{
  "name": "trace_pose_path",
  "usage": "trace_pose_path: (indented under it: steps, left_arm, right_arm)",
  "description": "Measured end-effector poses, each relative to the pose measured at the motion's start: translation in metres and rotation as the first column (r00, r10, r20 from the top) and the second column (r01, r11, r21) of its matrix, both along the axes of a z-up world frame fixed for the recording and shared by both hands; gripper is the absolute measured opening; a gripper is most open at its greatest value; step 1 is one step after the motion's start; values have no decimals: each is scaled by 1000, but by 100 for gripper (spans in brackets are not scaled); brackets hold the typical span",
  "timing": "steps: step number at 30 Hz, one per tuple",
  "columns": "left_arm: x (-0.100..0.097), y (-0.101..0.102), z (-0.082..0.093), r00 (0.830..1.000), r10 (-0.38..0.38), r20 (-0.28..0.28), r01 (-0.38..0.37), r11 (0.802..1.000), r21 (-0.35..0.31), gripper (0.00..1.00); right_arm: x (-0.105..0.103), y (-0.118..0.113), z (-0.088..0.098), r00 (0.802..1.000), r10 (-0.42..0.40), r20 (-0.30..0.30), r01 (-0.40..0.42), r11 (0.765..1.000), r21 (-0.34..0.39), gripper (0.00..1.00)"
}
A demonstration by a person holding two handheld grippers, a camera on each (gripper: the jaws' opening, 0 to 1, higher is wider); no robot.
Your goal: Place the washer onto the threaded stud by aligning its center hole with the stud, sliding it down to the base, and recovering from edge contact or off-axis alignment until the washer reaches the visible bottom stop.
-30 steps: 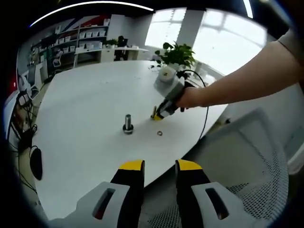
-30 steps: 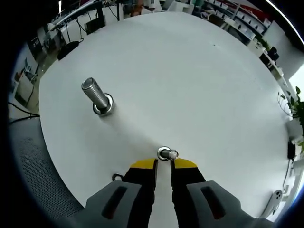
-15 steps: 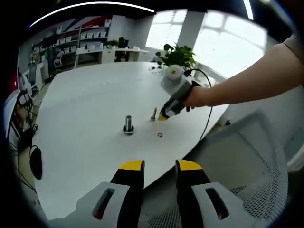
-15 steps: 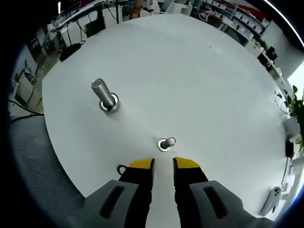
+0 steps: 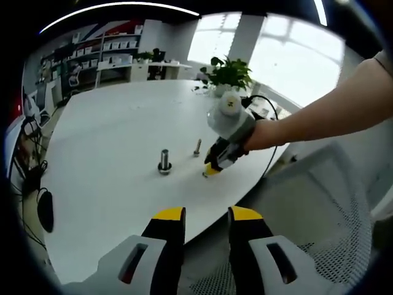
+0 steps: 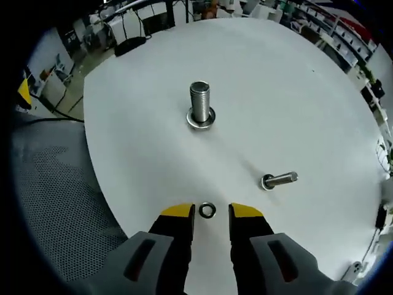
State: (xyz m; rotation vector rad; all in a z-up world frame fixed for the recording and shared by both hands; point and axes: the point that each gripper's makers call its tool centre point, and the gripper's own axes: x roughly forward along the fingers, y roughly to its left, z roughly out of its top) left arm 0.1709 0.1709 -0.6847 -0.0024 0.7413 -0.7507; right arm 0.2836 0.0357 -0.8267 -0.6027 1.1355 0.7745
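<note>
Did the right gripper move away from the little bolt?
Yes. In the left gripper view, the right gripper has left the small stud and come nearer the table edge, fingers open around the loose washer.

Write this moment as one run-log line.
right tongs: open, straddling loose washer | large stud: upright | small stud: washer on | left tongs: open

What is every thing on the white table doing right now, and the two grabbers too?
Large threaded stud: upright, a washer at its base.
Small stud: standing on the table, a washer at its base.
Loose washer: flat on the table, between the open jaws.
Right hand-held gripper: open, straddling the loose washer.
Left hand-held gripper: open, holding nothing.
</note>
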Motion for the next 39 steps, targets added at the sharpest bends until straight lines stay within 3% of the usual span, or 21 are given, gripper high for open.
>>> trace_pose_path:
  steps: [16,21,27,30,33,39]
  left_arm:
    - [0,-1,0,1000,-4,2,4,1000,0,25]
    - [0,-1,0,1000,-7,2,7,1000,1,25]
    - [1,-1,1,1000,-1,6,1,1000,-1,25]
    - [1,-1,1,1000,-4,5,4,1000,-1,25]
    - [0,-2,0,1000,-8,4,8,1000,1,25]
    - [1,-1,1,1000,-7,9,7,1000,-2,25]
  right_arm:
    - [-9,-6,-15,999,11,-40,-13,999,-39,24]
    - [-4,-6,-14,999,-1,-41,0,1000,-13,23]
    - [-4,-3,-15,993,95,-66,-97,995,-36,22]
    - [-5,-3,-14,981,165,-105,-175,980,-95,21]
    - [-5,-4,-14,967,226,-118,-239,965,-108,18]
    - [-4,-3,-16,951,273,-143,-296,940,-171,16]
